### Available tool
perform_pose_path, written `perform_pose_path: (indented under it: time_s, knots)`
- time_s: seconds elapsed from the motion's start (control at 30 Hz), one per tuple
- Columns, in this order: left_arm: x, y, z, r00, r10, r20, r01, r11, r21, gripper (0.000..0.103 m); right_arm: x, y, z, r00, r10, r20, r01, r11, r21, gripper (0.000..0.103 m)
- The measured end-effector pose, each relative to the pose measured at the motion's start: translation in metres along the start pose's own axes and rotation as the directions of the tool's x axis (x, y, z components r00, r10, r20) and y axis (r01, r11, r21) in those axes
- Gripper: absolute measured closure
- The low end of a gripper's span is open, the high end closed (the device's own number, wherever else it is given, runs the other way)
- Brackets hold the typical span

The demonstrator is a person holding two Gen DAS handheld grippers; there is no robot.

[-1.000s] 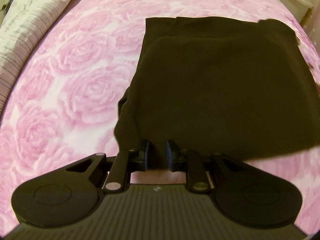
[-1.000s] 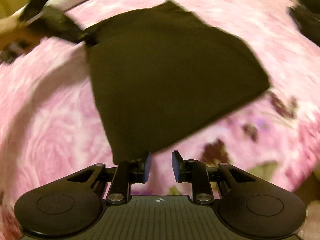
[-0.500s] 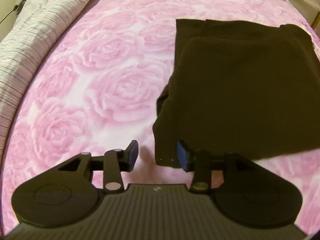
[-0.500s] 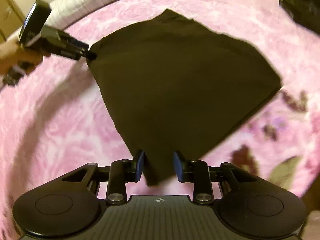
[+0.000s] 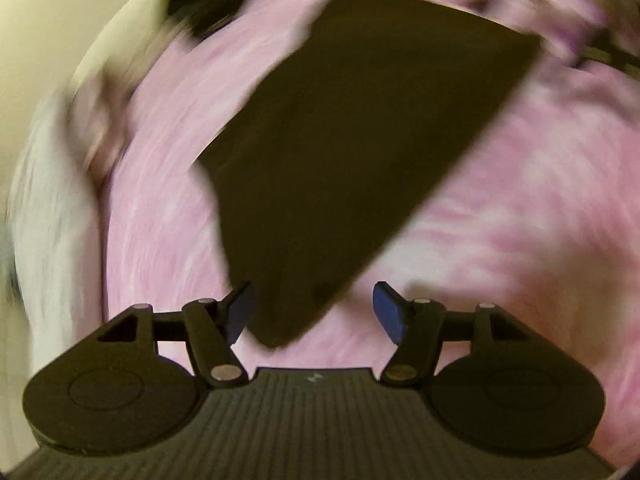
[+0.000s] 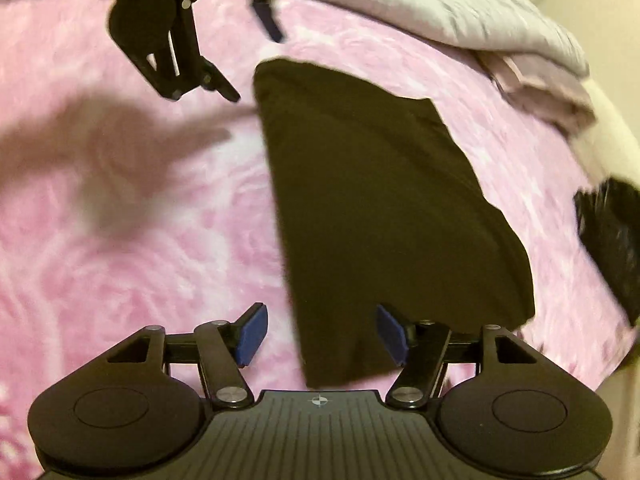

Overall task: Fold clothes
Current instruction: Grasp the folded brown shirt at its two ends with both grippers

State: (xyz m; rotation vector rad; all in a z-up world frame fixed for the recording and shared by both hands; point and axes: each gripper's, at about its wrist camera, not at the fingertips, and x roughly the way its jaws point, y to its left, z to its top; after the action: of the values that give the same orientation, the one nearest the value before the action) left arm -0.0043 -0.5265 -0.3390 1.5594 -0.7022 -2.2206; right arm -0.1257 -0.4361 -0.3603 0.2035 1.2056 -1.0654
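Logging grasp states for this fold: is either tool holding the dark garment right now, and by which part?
Nothing is held. The left tool and right tool are both open, and the dark garment lies folded on the pink bedspread.

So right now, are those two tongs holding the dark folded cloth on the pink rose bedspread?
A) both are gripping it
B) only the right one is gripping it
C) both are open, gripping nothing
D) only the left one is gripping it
C: the left tongs and right tongs both stand wide open, the dark folded cloth lying loose on the pink rose bedspread.
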Motion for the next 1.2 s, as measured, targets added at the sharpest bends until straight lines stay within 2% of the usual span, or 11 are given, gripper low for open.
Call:
perform_pose_path:
  time_s: [0.13,0.23,0.3,0.4,0.57,0.67,0.73,0.83,0.97,1.1,1.2]
  knots:
    - [0.016,-0.021,0.012,0.999,0.034,0.028,-0.037,0.995,0.097,0.041,0.034,0.021,-0.002,0.996,-0.09,0.026,0.092,0.989,-0.113,0.039]
    - [0.03,-0.026,0.012,0.997,0.071,0.032,-0.074,0.988,0.136,0.041,0.042,0.005,0.001,0.994,-0.101,0.049,0.105,0.991,-0.084,0.04]
    - [0.038,-0.026,0.011,0.995,0.09,0.032,-0.094,0.982,0.163,0.04,0.041,-0.011,0.001,0.995,-0.085,0.05,0.088,0.994,-0.061,0.065]
    - [0.047,-0.02,0.015,0.993,0.114,0.029,-0.117,0.974,0.194,0.041,0.026,-0.032,0.002,0.996,-0.033,0.078,0.037,0.999,-0.04,0.085]
    - [0.062,-0.006,0.016,0.988,0.151,0.023,-0.152,0.955,0.255,0.043,-0.003,-0.061,0.003,0.995,0.01,0.097,-0.01,1.0,-0.01,0.088]
    - [0.074,0.001,0.018,0.992,0.128,0.009,-0.126,0.957,0.262,0.061,-0.006,-0.061,-0.006,0.997,0.016,0.079,-0.014,1.0,-0.028,0.088]
    - [0.077,-0.001,0.02,0.996,0.083,-0.013,-0.077,0.963,0.258,0.087,-0.007,-0.061,-0.012,0.998,0.019,0.067,-0.016,0.999,-0.041,0.088]
    - [0.078,-0.003,0.02,0.998,0.064,-0.027,-0.056,0.971,0.234,0.091,-0.01,-0.061,-0.02,0.998,0.024,0.05,-0.021,0.998,-0.059,0.088]
    - [0.077,0.002,0.022,0.998,0.041,-0.041,-0.032,0.979,0.2,0.091,-0.001,-0.044,-0.026,1.0,-0.021,0.019,0.023,0.994,-0.104,0.081]
    - [0.077,0.007,0.023,0.998,0.022,-0.054,-0.011,0.982,0.188,0.091,0.012,-0.027,-0.027,0.991,-0.133,0.007,0.133,0.976,-0.17,0.042]
    - [0.078,0.008,0.023,0.998,0.013,-0.061,-0.002,0.985,0.174,0.091,0.023,-0.021,-0.025,0.989,-0.149,-0.003,0.146,0.972,-0.185,0.035]
